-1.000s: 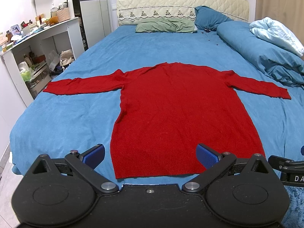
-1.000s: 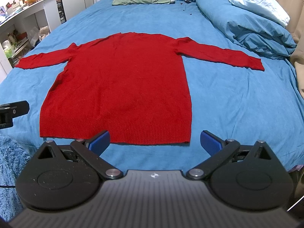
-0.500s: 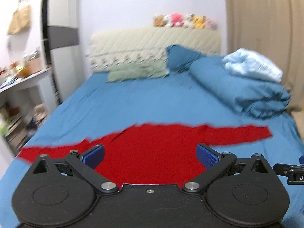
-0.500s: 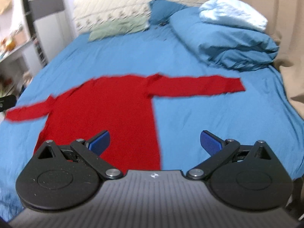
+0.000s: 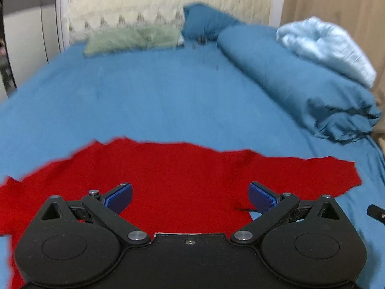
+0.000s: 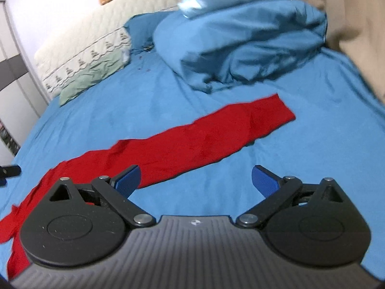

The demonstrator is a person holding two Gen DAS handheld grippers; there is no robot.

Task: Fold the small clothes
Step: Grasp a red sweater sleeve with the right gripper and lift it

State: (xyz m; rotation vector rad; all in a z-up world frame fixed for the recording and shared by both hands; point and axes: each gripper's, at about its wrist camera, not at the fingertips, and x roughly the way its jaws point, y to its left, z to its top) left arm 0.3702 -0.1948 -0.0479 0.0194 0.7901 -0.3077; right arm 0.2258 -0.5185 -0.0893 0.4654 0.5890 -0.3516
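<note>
One red sweater [image 5: 182, 180] lies flat on the blue bed sheet [image 5: 156, 101], one sleeve [image 6: 216, 130] stretched toward the rolled duvet [image 6: 240, 45]. Two grippers hover above it: the left gripper [image 5: 190, 198] and the right gripper [image 6: 196, 180], each with jaws spread wide and gripping nothing.

Both wrist views low over the bed [image 5: 168, 101], facing the headboard [image 5: 149, 7], sharing the red sweater's [image 5: 182, 180] sleeve [image 6: 216, 130]

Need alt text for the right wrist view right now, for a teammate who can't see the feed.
The open right hand-held gripper hangs over a blue bed sheet, holding nothing. One sleeve of a red sweater lies flat just ahead, running from lower left to upper right. A rolled blue duvet sits behind it.
</note>
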